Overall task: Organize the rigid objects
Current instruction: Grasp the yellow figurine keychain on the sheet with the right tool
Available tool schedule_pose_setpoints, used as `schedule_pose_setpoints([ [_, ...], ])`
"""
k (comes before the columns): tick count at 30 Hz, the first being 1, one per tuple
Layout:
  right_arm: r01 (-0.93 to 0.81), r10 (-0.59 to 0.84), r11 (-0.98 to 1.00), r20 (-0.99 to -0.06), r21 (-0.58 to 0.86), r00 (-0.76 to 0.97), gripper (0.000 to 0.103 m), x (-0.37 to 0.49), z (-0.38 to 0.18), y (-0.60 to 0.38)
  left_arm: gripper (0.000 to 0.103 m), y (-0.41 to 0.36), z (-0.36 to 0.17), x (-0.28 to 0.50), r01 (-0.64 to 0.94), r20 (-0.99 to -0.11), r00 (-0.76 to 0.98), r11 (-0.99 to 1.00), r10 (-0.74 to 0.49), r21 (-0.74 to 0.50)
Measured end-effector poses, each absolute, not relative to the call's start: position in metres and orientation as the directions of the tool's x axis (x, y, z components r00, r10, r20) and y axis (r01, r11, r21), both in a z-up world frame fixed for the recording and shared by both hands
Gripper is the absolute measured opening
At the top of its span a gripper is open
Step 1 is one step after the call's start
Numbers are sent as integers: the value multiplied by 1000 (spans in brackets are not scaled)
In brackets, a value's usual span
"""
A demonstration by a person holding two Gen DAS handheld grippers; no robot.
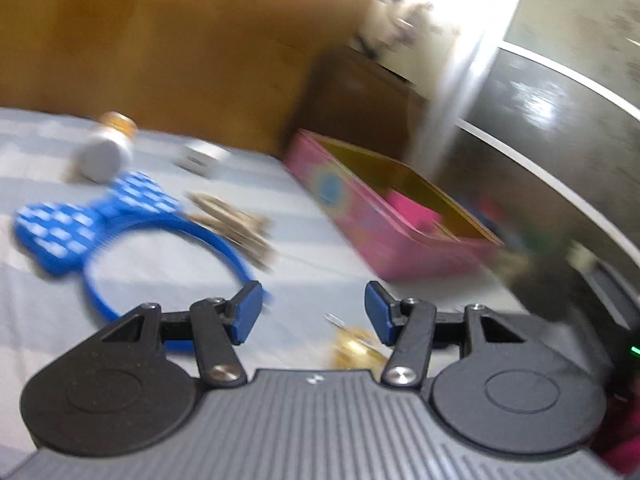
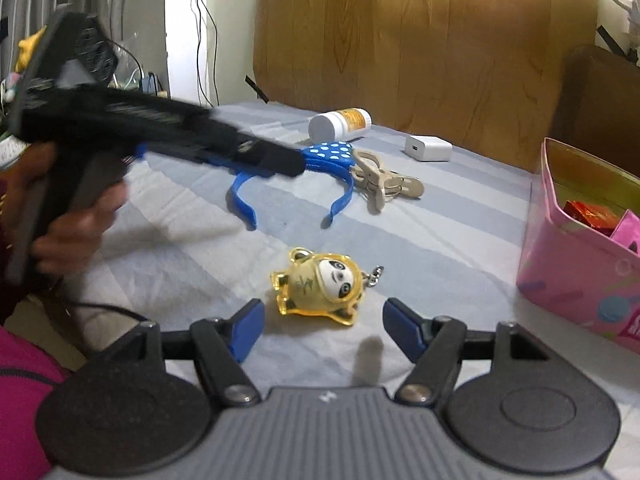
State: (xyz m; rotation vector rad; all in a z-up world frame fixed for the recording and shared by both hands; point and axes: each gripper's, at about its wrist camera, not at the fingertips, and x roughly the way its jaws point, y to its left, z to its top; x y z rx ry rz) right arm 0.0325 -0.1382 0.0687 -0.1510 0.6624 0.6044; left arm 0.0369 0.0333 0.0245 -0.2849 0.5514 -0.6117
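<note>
Panda keychain (image 2: 320,282) lies on the bedsheet (image 2: 440,240) just ahead of the right gripper (image 2: 323,330), fingers spread wide, gripping nothing.

Ahead of right gripper (image 2: 323,330): jaws apart, panda keychain (image 2: 320,283) just beyond them, bare striped sheet (image 2: 440,240) around it.
Right side: pink box (image 2: 576,280) walls off the edge (open top).
Centre-back: blue headband (image 2: 296,176) touching wooden clips (image 2: 384,184); bottle (image 2: 340,123), white charger (image 2: 428,148) behind.
Left: left gripper (image 2: 280,160) over the headband blocks that approach.
</note>
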Motion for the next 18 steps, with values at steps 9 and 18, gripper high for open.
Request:
schedule_pose_setpoints([
  [9, -544, 472, 835, -620, 85, 627, 57, 38, 58, -130, 44, -4, -12, 55, 474, -519, 543, 751, -660, -460],
  [18, -447, 435, 890, -462, 89, 773, 49, 37, 78, -150, 39, -33, 34, 74, 546, -446, 596, 744, -668, -384],
])
